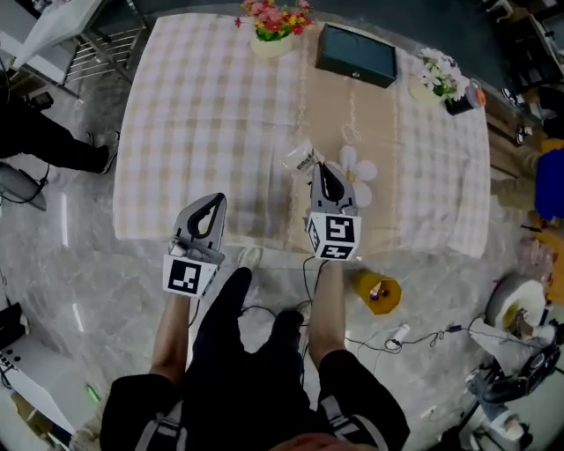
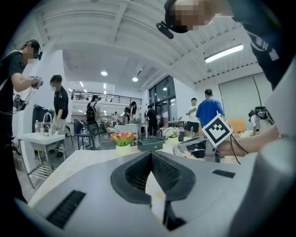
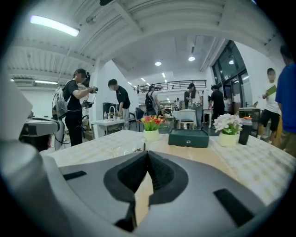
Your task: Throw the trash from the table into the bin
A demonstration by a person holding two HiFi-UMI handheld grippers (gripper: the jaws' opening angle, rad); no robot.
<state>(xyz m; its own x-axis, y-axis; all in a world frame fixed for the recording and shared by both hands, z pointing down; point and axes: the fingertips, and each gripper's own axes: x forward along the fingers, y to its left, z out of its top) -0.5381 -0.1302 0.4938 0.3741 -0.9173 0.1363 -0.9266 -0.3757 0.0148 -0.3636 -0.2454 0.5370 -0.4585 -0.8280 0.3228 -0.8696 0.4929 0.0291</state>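
- The right gripper [image 1: 324,169] has its jaws together with nothing between them. It reaches over the near edge of the desk [image 1: 194,106], pointing away from the person and slightly down.
- The left gripper [image 1: 214,201] is also closed and empty. It sits to the left of the right one and further back, with its tips just at the desk's near edge.
- The trash is a crumpled piece of clear plastic [image 1: 302,158] with a label. It lies on the desk just ahead of the right gripper's tips and a little to their left. Whether it touches them cannot be told.
- In the right gripper view the plastic shows as a crinkled clear shape just left of the closed tips.
- A white flower-shaped thing [image 1: 357,167] lies on the desk just right of the right gripper's tips. What it is made of cannot be told.
- The yellow bin [image 1: 377,293] stands on the floor behind the right gripper and to its right, near the person's right arm and below the desk's near edge.
- Well ahead of the right gripper, at the desk's far side, sits a dark box [image 1: 357,55].
- A pot of coloured flowers [image 1: 273,26] stands ahead and to the left of that gripper, and a pot of white flowers [image 1: 438,77] ahead and to the right.
- In the left gripper view the right gripper's marker cube [image 2: 217,130] shows to the right of the left gripper's jaws.
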